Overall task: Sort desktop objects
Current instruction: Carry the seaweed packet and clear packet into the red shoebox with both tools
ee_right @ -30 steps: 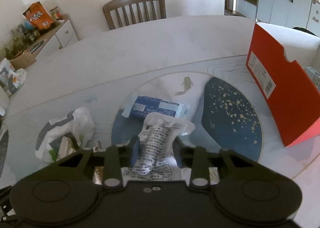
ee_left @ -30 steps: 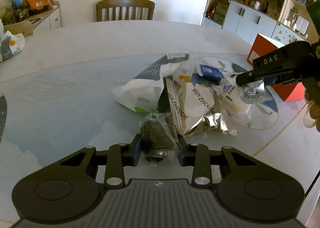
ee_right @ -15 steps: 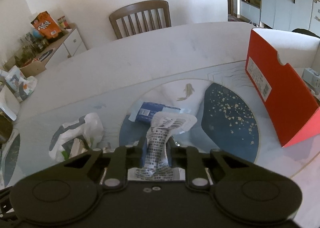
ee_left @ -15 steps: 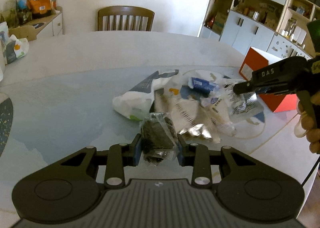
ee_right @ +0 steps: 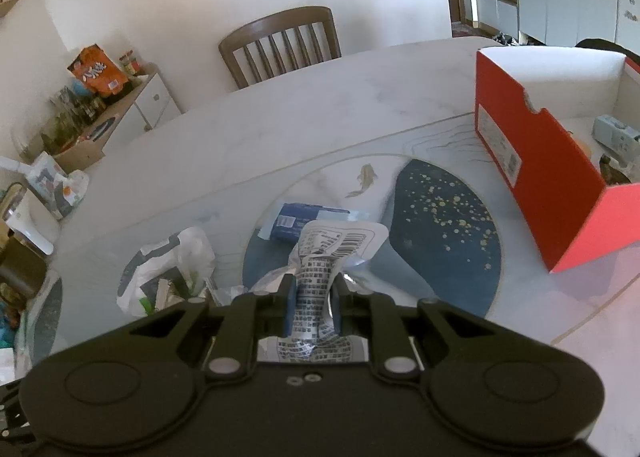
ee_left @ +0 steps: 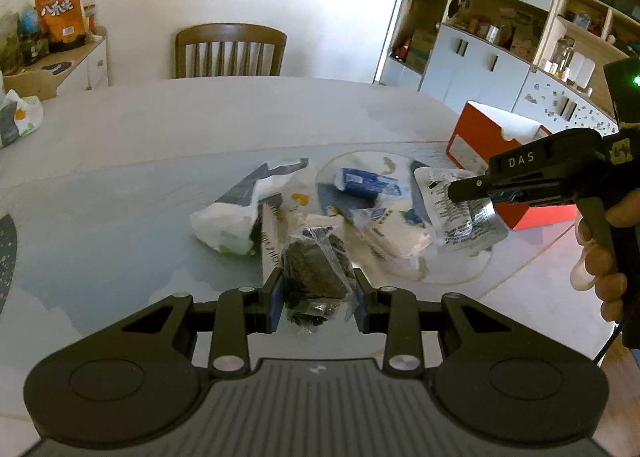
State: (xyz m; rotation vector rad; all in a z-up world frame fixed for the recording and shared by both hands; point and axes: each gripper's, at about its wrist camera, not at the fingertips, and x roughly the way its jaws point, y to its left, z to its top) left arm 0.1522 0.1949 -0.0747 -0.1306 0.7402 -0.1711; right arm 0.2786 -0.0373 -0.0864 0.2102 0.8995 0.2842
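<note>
Left wrist view, far left to right: orange snack bag on a side cabinet, wooden chair behind the table. Mid-table pile: white plastic bag, blue packet beyond it, white wrapped snack to its right. Left gripper is clamped on a dark snack in clear wrap, jaws narrow, packet lifted off the table. Right of the pile, the right gripper pinches a silver printed pouch, hanging in the air above the pile's right edge; the person's hand is on the handle. Red cardboard box sits far right, open top, likely the drop spot.

Right wrist view: right gripper has just squeezed fully closed on the pouch's crumpled middle. Box stands to the right, well apart, with small items already inside.

Risks: the pouch is slick foil held only by a scrunched waist, so it could slide out on the swing to the box. The dark snack's loose clear wrap could slip between the pads. Both hands heading right at once could clash near the box rim.
</note>
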